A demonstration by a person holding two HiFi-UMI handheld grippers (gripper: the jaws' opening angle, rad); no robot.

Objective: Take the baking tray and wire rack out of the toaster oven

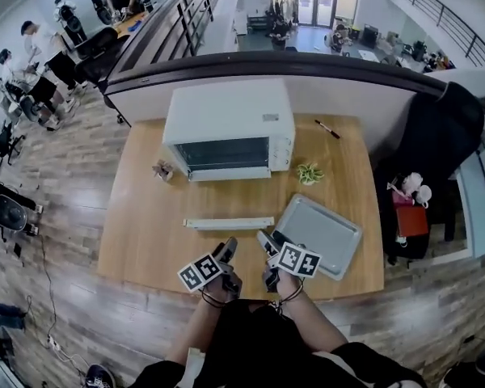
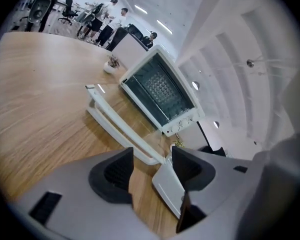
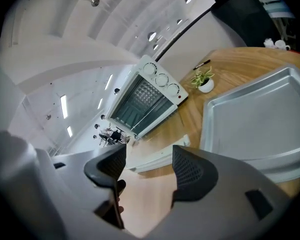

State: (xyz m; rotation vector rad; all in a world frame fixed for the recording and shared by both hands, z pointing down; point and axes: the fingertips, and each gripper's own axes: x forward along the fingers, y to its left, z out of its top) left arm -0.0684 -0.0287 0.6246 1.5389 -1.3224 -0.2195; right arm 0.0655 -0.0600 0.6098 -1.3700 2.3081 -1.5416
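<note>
Table [image 1: 145,217]: the toaster oven [image 1: 230,124] stands at the back, door shut. The baking tray [image 1: 319,237] lies flat at the front right, its near corner close to the front edge. The rack [image 1: 229,223] lies mid-table, apart from both, with bare wood to its left. The left gripper [image 1: 226,249] and right gripper [image 1: 267,241] hang side by side at the front edge. The jaws of each are wide apart, holding and touching nothing.

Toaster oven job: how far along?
Done, it seems: baking tray and white rack lie on the table before the toaster oven, whose door is shut. In hand: nothing; left gripper and right gripper both stand open and empty. Left: apparently nothing, though the oven's inside is not clear through the glass.
</note>
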